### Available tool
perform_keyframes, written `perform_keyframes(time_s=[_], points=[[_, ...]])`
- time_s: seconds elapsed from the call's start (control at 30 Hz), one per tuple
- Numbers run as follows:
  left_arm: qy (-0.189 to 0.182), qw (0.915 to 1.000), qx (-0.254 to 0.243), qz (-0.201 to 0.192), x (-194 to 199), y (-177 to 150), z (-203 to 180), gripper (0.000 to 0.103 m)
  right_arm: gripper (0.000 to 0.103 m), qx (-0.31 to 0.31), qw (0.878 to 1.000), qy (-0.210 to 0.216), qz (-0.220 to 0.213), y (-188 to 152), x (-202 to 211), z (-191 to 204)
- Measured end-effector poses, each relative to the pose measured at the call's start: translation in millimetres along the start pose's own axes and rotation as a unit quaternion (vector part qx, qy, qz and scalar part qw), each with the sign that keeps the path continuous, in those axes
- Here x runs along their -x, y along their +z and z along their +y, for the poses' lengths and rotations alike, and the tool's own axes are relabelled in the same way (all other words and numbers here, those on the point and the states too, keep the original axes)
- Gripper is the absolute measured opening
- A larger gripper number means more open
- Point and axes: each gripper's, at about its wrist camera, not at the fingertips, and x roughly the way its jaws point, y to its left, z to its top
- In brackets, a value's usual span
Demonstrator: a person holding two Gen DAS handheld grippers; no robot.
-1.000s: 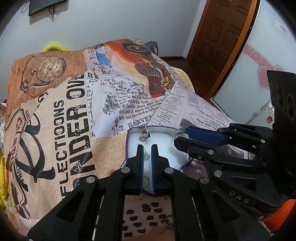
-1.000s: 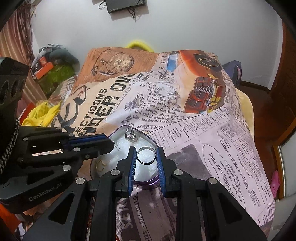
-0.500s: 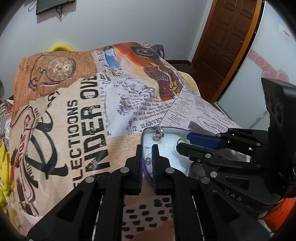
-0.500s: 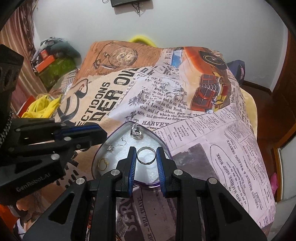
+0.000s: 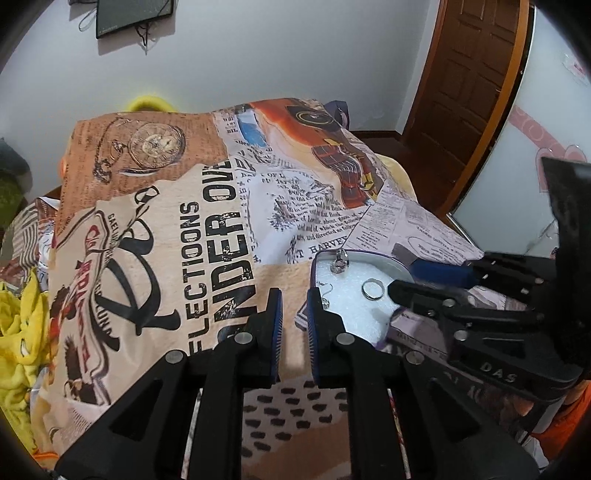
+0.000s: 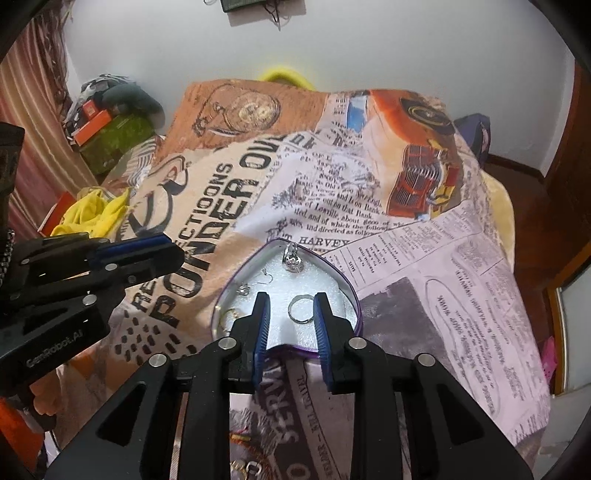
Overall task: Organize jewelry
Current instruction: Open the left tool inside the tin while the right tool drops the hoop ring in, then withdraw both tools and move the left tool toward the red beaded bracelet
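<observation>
White wall behind, with a dark screen (image 5: 135,16) mounted high. Below it, a bed draped in a newspaper-print blanket (image 5: 192,236) with a pocket watch, bold black lettering and an orange vintage car.

Far left, off the bed's edge: crumpled yellow cloth (image 5: 18,332).

Left of centre: left gripper (image 5: 294,295), blue-padded fingers parted by a narrow gap, clamped on nothing. Hovers over the blanket just beside the left rim of the tray, clear of its contents in the right wrist view.

Centre: heart-shaped tray (image 6: 347,284), purple-rimmed, lined with white foam, resting flat on the blanket with its point towards the far wall.

Inside the tray, from left to right:
- gold hoop (image 6: 231,315) near the left wall;
- small silver hook earring (image 6: 264,278), just above and right of the hoop;
- silver pendant (image 6: 293,260) tucked at the far point, touching the rim;
- plain silver ring (image 6: 301,310) lying flat on the foam, right of the middle, apart from the other pieces.

Over the tray's near half: right gripper (image 6: 291,299), fingers spread wide, gripping nothing. Frames the ring between its tips in its own camera; seen from the left wrist, tips sit just beside the ring without touching.

Far right: brown wooden door (image 5: 465,92), then a pale panel with pink heart shapes (image 5: 535,122).
</observation>
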Motion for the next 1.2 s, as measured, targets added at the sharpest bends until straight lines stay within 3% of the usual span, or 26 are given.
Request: perform_keyframes(time_s=[0.07,0.13,0.17,0.6,0.9,1.2], points=[[0.003,1.0,-0.002,-0.003,8.0,-3.2,-2.5,0.018,0.034,0.005,1.0,-0.012,-0.014,-1.2,12.4,2.3],[0.012,0.9999,-0.006,-0.011,19.0,-7.8,-5.6,0.031,0.035,0.009,0.999,-0.023,-0.029,-2.2,26.9,3.3],[0.013,0.9998,-0.007,-0.013,22.4,-9.2,-6.5,0.032,0.035,0.009,0.999,-0.026,-0.036,-3.0,34.2,3.4],[0.009,0.9992,-0.03,-0.023,68.4,-43.5,-32.5,0.035,0.041,0.011,0.994,-0.063,-0.088,-30.4,100.2,7.9],[0.002,0.9988,-0.047,0.015,56.5,-76.4,-52.2,0.035,0.041,0.004,0.995,-0.071,-0.069,-60.6,100.2,4.8],[-0.042,0.9959,-0.046,0.066,33.7,-106.7,-74.1,0.035,0.041,-0.006,0.996,-0.082,-0.037,-88.8,82.8,-3.6]])
